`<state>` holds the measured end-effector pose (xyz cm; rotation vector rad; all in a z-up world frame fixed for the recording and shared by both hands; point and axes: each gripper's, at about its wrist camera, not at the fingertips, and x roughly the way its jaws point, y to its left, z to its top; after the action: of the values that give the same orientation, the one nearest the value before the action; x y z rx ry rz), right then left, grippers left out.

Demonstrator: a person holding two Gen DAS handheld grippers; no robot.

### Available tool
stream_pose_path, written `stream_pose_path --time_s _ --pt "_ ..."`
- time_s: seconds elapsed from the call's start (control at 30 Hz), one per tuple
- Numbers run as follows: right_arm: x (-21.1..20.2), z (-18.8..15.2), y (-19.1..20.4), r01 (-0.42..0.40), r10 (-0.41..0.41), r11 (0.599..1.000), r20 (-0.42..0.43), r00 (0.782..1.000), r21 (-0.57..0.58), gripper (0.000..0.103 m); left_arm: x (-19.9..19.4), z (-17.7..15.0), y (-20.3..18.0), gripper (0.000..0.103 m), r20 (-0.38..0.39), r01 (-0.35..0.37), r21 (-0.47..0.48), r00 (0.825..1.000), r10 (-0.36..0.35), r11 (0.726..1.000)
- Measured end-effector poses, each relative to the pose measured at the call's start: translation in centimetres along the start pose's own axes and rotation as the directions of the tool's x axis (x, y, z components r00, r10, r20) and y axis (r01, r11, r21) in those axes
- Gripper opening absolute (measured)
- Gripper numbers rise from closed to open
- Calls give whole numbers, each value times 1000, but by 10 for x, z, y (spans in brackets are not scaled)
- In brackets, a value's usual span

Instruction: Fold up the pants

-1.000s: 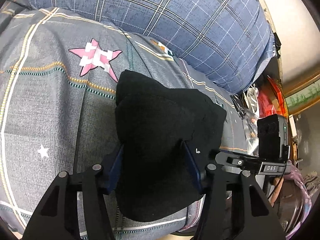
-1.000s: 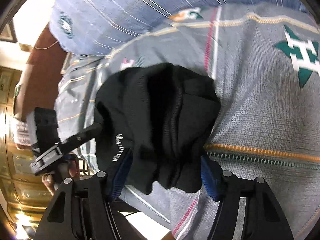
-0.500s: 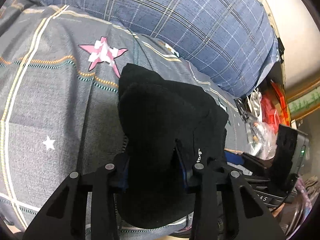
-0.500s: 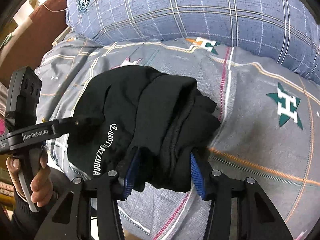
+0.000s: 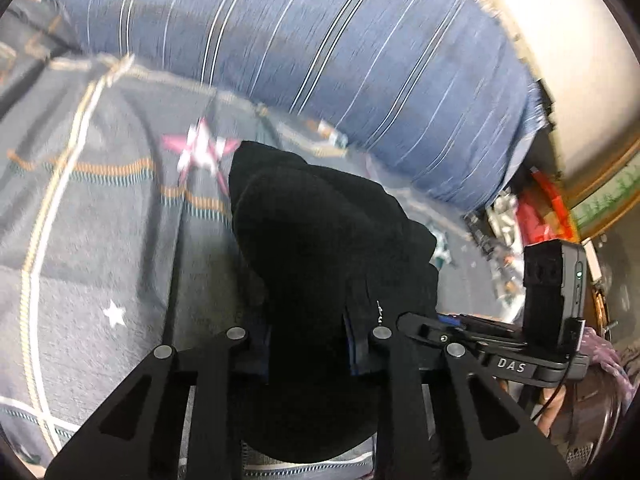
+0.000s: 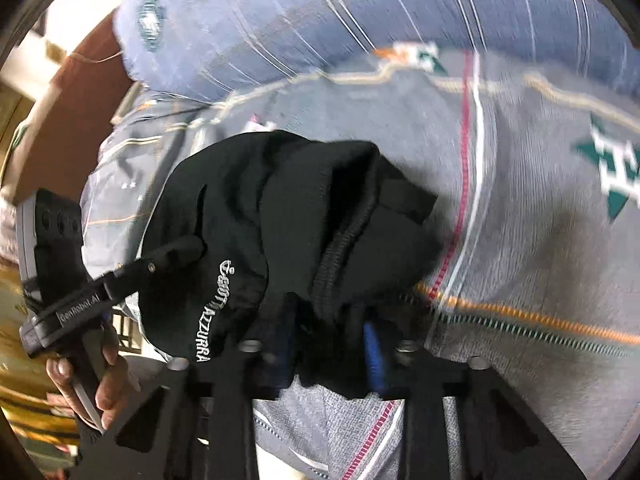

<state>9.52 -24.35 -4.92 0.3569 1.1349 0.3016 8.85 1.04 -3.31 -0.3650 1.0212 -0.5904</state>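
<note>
1. Both pictures are smeared by motion blur; the stripes on the blue pillow [image 5: 320, 52] and the bed cover [image 6: 540, 240] look streaky.
2. The round fisheye lens bends the edges, and the corners are black.
3. The black pants [image 5: 320, 264] show almost no detail.
4. Soft indoor light, with a bright wall [image 5: 576, 60] at upper right.

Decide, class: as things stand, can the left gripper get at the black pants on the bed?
Probably yes. The left gripper already has the black pants bunched between its jaws, which look shut on the cloth. Nothing lies between them, and the right gripper grips the bundle's other side.
</note>
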Motion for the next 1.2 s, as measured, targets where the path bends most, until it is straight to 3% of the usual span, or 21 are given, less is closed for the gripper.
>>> stream_pose_path --time_s 0.13,0.23,0.47,0.6,0.63,0.67,0.7,0.73,0.77,0.87,0.97,1.03,1.13,1.2 --pt "-19 7 19 5 1 998 90 996 -64 26 -16 11 -4 23 76 16 21 997 -17 1000" --pt "-30 23 26 9 2 996 122 993 -87 26 -17 31 -7 23 92 8 19 996 -9 1000" --pt "-5 86 8 -62 65 998 125 990 -29 26 20 79 -1 23 56 2 14 998 -2 1000" --pt "28 90 -17 -3 1 999 62 998 35 26 67 79 14 23 -64 -49 -72 997 44 996" --pt "38 89 -24 16 -18 998 40 999 61 27 78 77 19 26 -92 -81 -91 993 72 993" --pt "44 88 -29 21 -24 996 29 999 84 27 84 76 22 36 -97 -137 -91 987 129 986" --pt "51 87 -35 14 -17 993 21 1000 119 31 88 75 23 47 -97 -182 -84 980 173 980" --pt "53 86 -39 7 -10 989 17 1000 147 41 88 75 23 51 -93 -205 -77 976 198 976" --pt "53 86 -41 10 -13 988 16 1000 156 45 87 76 22 57 -85 -216 -66 974 211 974" --pt "36 87 -38 -20 12 989 55 998 145 45 68 78 16 57 -37 -227 -45 974 225 973" --pt "6 79 -21 -33 20 995 140 990 90 46 41 77 13 70 29 -199 -37 979 200 979" --pt "-9 73 -9 -27 17 998 189 982 52 46 24 75 14 73 71 -177 -51 981 181 983" --pt "-28 66 4 24 -30 999 277 961 26 46 19 71 13 73 79 -207 -19 975 207 978" --pt "-31 66 5 -32 27 999 280 960 11 46 26 67 10 73 50 -222 28 974 220 975"
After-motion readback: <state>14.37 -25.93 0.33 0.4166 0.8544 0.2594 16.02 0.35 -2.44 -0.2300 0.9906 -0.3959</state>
